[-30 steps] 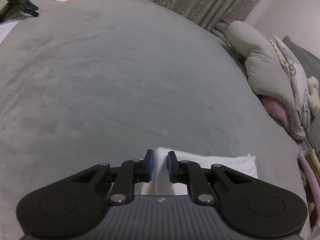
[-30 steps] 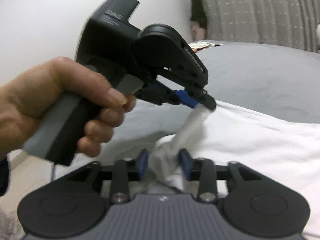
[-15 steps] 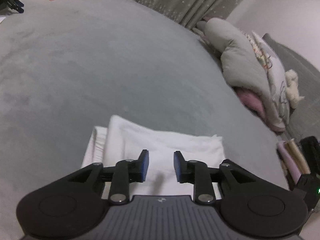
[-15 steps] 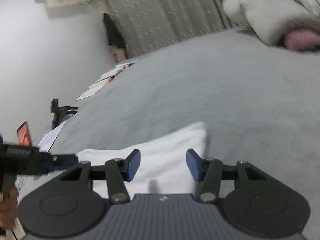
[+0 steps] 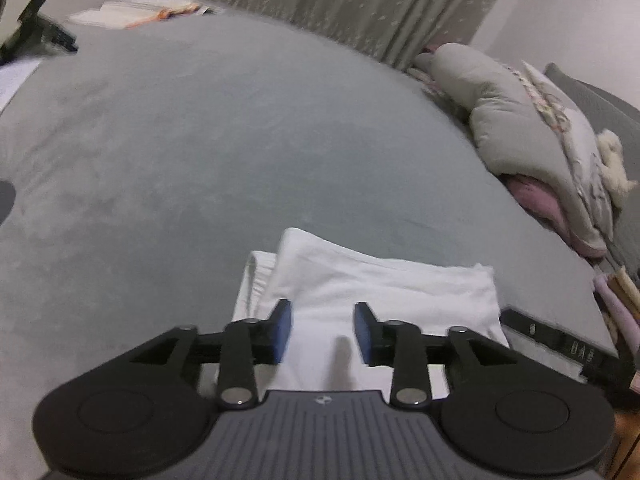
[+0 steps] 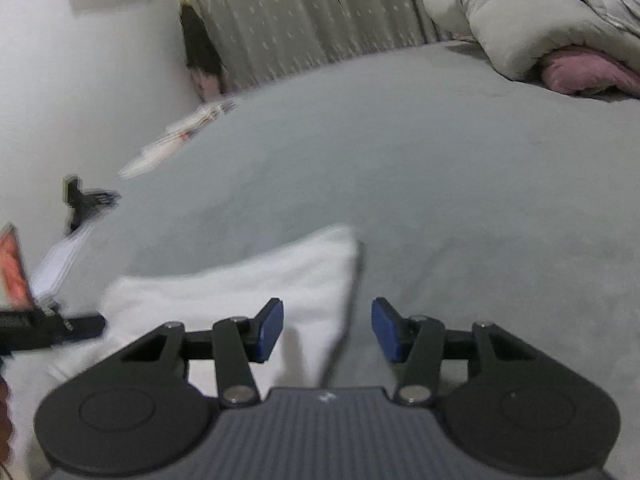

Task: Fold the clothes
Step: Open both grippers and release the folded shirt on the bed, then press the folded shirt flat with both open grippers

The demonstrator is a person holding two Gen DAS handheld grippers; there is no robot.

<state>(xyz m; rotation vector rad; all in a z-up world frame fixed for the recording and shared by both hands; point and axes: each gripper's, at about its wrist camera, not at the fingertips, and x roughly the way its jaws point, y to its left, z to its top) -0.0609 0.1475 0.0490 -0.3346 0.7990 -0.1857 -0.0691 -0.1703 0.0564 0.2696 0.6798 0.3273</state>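
A folded white cloth garment [image 5: 376,288] is seen lying flat on the grey suede-like bed cover [image 5: 240,152], near the edge closest to the cameras; a second folded layer shows as a narrower strip along its left side in the left wrist view. The left gripper [image 5: 323,330] is held just above the near part of the garment, its blue pads [image 5: 282,330] apart and its jaws opening, with nothing pressed between them; only the cloth below is seen through the gap. The right gripper [image 6: 327,330] is positioned over the garment's right-hand corner [image 6: 344,240], its jaws closing slightly but released, with no cloth pinched; the right pad stands over bare bed cover. In the right wrist view the black tip of the left gripper is seen at the far left, beside the garment's edge. Farther out, a rolled grey quilt with a pink lining [image 5: 520,136] is piled at the right of the bed, a grey patterned curtain [image 6: 304,12] hangs behind, and loose papers [image 5: 136,10] and a small black stand [image 6: 86,202] lie at the bed's far left edge. The right wrist view is blurred.
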